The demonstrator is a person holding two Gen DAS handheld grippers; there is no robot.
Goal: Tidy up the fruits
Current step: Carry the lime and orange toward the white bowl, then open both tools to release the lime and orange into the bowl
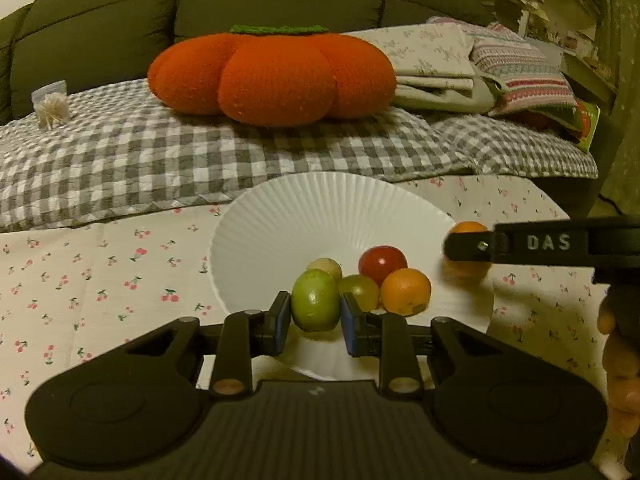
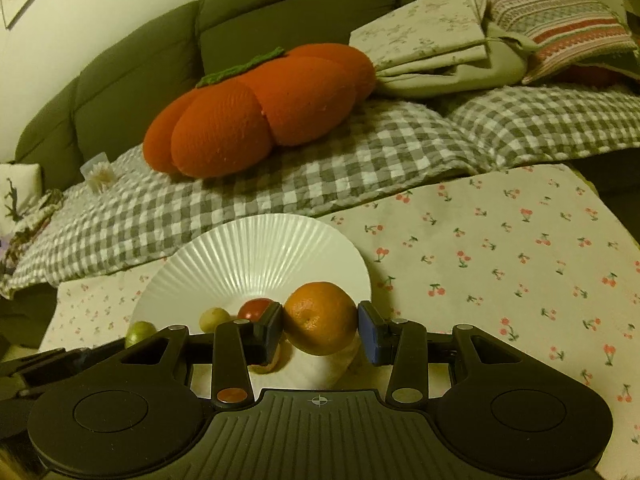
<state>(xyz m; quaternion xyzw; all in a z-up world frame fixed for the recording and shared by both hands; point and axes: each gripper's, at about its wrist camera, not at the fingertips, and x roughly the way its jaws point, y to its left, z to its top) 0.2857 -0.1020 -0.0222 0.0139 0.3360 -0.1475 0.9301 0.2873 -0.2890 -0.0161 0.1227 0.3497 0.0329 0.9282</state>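
Most of the fruit already sits on the white plate [image 1: 280, 216]: a red one [image 1: 382, 265], an orange [image 1: 405, 291], a pale green grape-like one [image 1: 359, 290] and a small yellowish one [image 1: 325, 268] are bunched together at the near side. Two pieces are not yet set down, one in each claw, so I'd judge the job close to done, with only these last placements left. I see no loose fruit on the cherry-print tablecloth [image 1: 100, 272].

The left gripper [image 1: 314, 314] is clenched on a green fruit [image 1: 315, 300], its blue pads pressing both sides. It sits level over the plate's near rim, just beside the bunch, the fruit seeming a little above the plate.

The right gripper [image 2: 320, 326] has a second orange [image 2: 320, 318] between its pads. The left pad touches the fruit; at the right pad there may be a thin gap, so I cannot tell if the grip is firm or letting go. It points in level at the plate's right edge. In the left wrist view it shows as a dark bar reaching in from the right, the orange at its tip beside the rim.
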